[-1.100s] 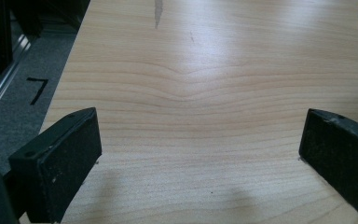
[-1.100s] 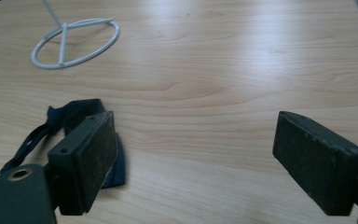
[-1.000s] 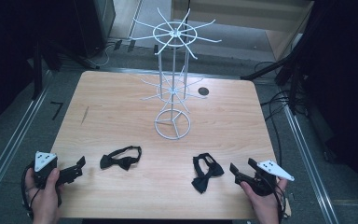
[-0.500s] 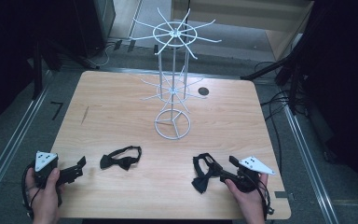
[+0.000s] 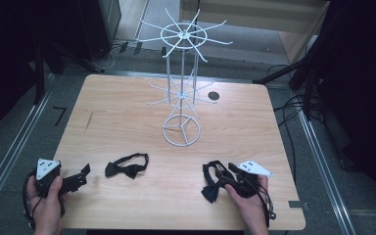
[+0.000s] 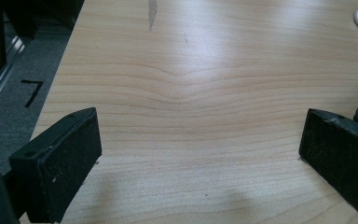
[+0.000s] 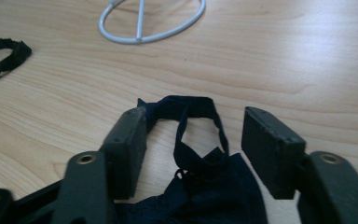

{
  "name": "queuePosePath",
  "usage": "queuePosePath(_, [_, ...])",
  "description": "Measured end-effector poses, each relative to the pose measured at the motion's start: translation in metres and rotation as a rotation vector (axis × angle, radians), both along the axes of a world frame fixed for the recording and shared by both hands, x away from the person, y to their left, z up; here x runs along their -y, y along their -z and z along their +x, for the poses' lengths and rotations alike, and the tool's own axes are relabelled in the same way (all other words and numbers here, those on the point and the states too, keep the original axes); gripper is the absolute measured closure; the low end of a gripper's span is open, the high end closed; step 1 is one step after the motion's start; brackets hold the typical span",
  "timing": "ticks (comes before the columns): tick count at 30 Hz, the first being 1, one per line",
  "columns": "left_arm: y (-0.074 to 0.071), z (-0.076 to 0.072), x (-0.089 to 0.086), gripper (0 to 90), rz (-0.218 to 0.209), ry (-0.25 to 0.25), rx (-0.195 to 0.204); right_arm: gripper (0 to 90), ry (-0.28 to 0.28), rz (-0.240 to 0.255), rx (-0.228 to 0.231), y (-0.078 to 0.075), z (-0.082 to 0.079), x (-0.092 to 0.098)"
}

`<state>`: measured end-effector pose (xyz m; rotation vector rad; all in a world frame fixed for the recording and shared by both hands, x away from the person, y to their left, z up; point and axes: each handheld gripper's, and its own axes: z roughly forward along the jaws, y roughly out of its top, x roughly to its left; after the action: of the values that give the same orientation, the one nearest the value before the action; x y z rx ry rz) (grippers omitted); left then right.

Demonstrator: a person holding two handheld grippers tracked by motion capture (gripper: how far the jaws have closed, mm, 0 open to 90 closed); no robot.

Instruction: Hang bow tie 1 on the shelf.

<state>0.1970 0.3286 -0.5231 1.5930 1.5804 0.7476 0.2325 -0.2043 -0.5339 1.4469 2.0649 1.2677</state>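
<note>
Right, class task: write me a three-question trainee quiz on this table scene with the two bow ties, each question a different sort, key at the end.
1. True or false: the right gripper has a bow tie's strap between its jaws.
2. Which thing stands at the middle of the table? A) white wire rack B) glass jar C) cardboard box
3. Fill in: the left gripper points toward the other ____, without touching it.

Key: 1 true, jaws have been closing around it, pads not yet pressing. 2 A. 3 bow tie.
</note>
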Motion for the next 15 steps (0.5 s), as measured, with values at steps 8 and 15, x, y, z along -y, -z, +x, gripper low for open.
queuePosePath(8, [-0.0008, -0.0002, -0.0021, 0.0, -0.006, 0.0, -0.004, 62.1, 0.022, -0.054, -0.056, 0.0056, 0.0049, -0.0042])
queuePosePath(15, [-0.0005, -0.0001, -0.0029, 0.0, -0.018, -0.004, -0.003, 83.3, 0.001, -0.044, -0.081, 0.0081, 0.0067, -0.0014])
